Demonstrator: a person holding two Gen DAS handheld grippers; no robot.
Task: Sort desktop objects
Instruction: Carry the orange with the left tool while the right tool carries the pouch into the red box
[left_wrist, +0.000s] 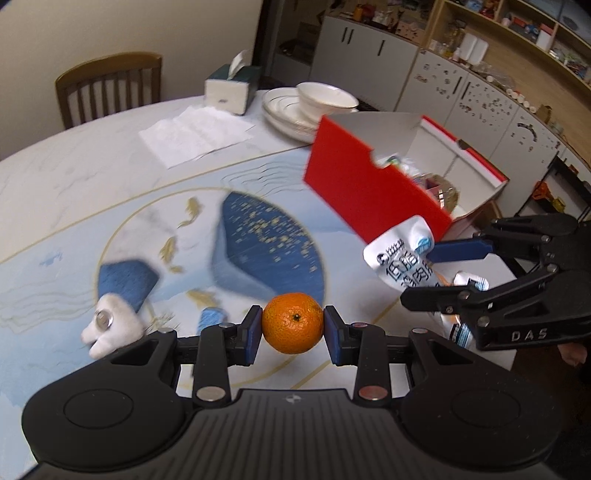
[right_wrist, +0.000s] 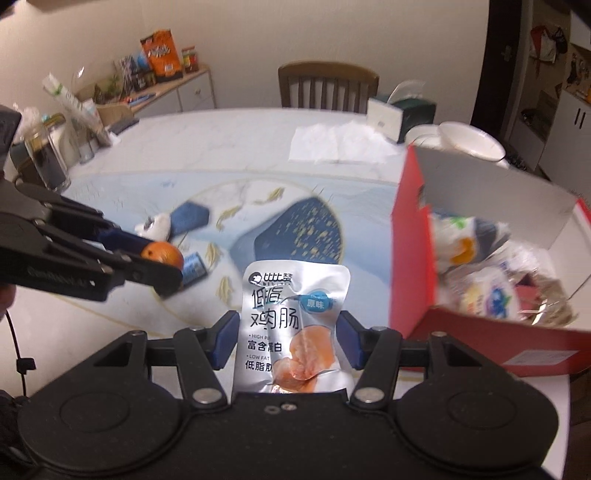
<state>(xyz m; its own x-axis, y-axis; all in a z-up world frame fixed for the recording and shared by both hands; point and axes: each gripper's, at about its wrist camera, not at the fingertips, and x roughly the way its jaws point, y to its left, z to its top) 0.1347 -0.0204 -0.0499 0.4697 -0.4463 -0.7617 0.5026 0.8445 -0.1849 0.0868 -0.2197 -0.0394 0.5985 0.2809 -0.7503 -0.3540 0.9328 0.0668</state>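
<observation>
Left tongs (left_wrist: 293, 325): mine, clamped hard on the mandarin (left_wrist: 293, 322), one pad on each side, fruit clear of the table (left_wrist: 74, 192).
Right tongs (right_wrist: 288, 341): I hold the silver sausage pouch (right_wrist: 291, 328) upright between the pads; they look to touch its edges, contact not fully clear.
Red box (right_wrist: 480, 332): open top, already holding snack packets; it sits right of the pouch and just beyond my right tongs.
Left on table: white plush toy (left_wrist: 109, 328), blue sponge block (left_wrist: 125, 282), small blue packet (right_wrist: 194, 267), all near the left tongs.
Step, my guess: carry both items to their places, pouch probably into the box.
Risk 1: pouch is flat and slick, gripped only by the edges; it could buckle and slip out during a fast swing.
Risk 2: both tongs are close together; crossing paths near the box could knock the mandarin loose.
Risk 3: the near box wall stands high; a low approach would snag the pouch on it.
</observation>
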